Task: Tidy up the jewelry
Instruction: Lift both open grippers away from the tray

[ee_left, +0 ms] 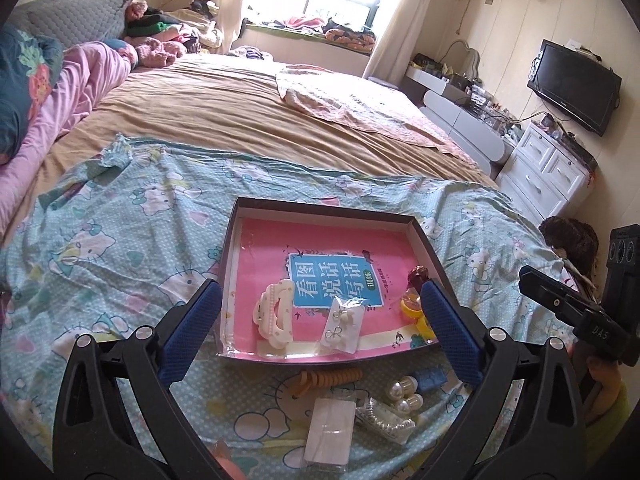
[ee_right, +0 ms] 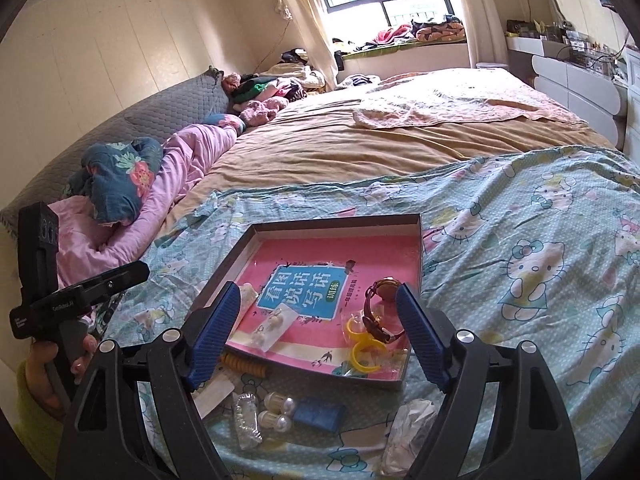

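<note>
Jaws of left gripper [ee_left: 322,322] and right gripper [ee_right: 318,330] gape wide, empty. In the box [ee_left: 430,240]: hair clip [ee_left: 274,312] at seven o'clock, watch [ee_right: 380,312], perhaps rings [ee_right: 362,346], at four.

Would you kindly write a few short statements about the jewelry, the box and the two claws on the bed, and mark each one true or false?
1. The white hair clip lies inside the shallow box. True.
2. The wristwatch lies on the blanket outside the box. False: it rests inside the box, next to the yellow rings.
3. The orange spiral hair tie lies on the blanket just in front of the box. True.
4. The left claw is clamped on the earring card. False: it is open and holds nothing.
5. The blue block is inside the box. False: it lies on the blanket beside the pearl clips.
6. The right claw is open and empty. True.
</note>
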A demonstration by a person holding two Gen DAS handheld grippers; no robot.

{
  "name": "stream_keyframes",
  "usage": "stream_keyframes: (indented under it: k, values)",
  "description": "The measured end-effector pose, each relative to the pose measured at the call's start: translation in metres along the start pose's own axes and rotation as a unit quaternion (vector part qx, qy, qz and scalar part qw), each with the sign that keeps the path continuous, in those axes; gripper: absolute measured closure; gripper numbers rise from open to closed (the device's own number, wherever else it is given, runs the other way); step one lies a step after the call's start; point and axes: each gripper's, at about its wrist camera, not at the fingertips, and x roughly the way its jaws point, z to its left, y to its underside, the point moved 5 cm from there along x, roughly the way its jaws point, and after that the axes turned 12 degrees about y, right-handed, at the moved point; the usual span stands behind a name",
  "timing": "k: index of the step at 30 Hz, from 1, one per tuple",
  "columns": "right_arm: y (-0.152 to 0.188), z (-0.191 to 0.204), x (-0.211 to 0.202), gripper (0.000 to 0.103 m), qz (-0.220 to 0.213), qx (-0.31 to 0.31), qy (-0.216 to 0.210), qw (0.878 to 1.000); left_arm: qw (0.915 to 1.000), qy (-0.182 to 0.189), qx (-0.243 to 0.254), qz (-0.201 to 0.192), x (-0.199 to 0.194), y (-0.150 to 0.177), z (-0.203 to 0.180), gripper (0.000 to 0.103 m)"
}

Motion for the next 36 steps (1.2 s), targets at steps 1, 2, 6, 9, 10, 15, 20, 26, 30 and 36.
stream_keyframes:
  k: [1, 2, 6, 9, 10, 15, 20, 26, 30, 36]
  values:
    - [0.001, 0.0, -0.002, 0.024, -0.001, -0.001, 0.0, 1.0, 1.0, 0.0, 0.001, -0.002, -0.002, 0.0, -0.001, 0.01]
    - [0.002, 0.001, -0.004, 0.024, -0.001, -0.003, 0.0, 1.0, 1.0, 0.001, 0.001, -0.003, -0.005, 0.0, -0.001, 0.01]
    - [0.005, 0.003, -0.011, 0.024, -0.003, -0.008, 0.001, 1.0, 0.9999, 0.002, 0.006, -0.009, -0.012, 0.001, -0.008, 0.01]
    - [0.008, 0.003, -0.015, 0.024, -0.003, -0.011, 0.001, 1.0, 0.9999, 0.003, 0.012, -0.011, -0.016, 0.004, -0.013, 0.01]
    - [0.008, 0.003, -0.016, 0.024, -0.003, -0.013, 0.0, 1.0, 0.9998, 0.004, 0.014, -0.011, -0.016, 0.004, -0.015, 0.01]
    - [0.017, 0.004, -0.02, 0.024, 0.002, -0.023, 0.002, 1.0, 0.9996, 0.007, 0.025, -0.008, -0.018, 0.01, -0.024, 0.01]
    - [0.026, 0.005, -0.023, 0.024, 0.008, -0.03, 0.003, 1.0, 0.9995, 0.009, 0.029, 0.001, -0.018, 0.021, -0.03, 0.01]
    - [0.036, -0.002, -0.025, 0.024, 0.015, -0.032, 0.01, 0.999, 0.999, 0.007, 0.04, 0.016, -0.013, 0.036, -0.037, 0.01]
    - [0.043, -0.008, -0.027, 0.024, 0.018, -0.036, 0.02, 0.999, 0.9986, 0.006, 0.047, 0.025, -0.009, 0.046, -0.044, 0.01]
    - [0.05, -0.021, -0.029, 0.024, 0.02, -0.032, 0.029, 0.999, 0.9972, 0.011, 0.06, 0.043, 0.0, 0.061, -0.058, 0.01]
